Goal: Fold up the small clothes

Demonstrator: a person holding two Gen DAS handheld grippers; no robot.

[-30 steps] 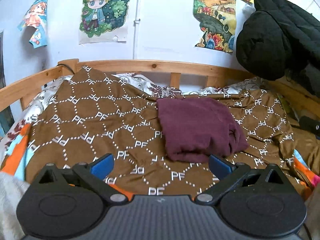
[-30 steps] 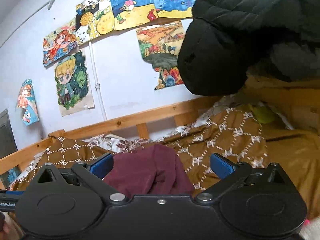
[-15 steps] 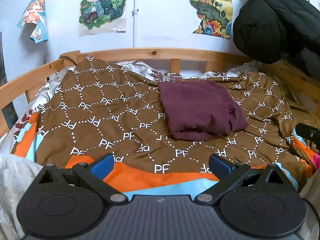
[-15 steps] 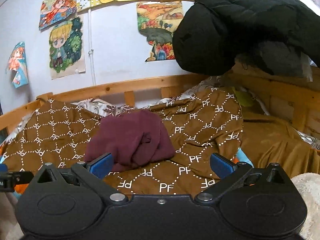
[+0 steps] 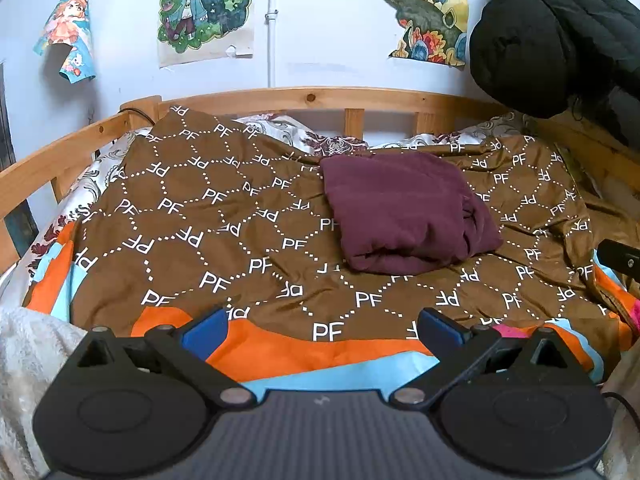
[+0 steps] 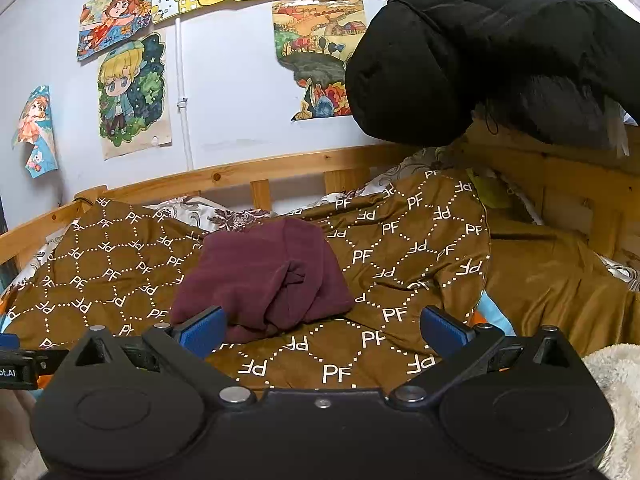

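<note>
Retreating from folded maroon garment (image 5: 404, 212); both tongs (image 5: 320, 330) (image 6: 322, 330) spread, empty.

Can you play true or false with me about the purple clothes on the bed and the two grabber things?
1. The maroon garment lies folded on the brown patterned blanket. True.
2. The left gripper is squeezing the garment. False: it is open, holds nothing and is apart from the garment.
3. The right gripper is open. True.
4. A black jacket lies flat on the blanket beside the garment. False: it is bunched up high at the right, above the wooden bed rail.
5. Drawings are stuck on the wall. True.
</note>
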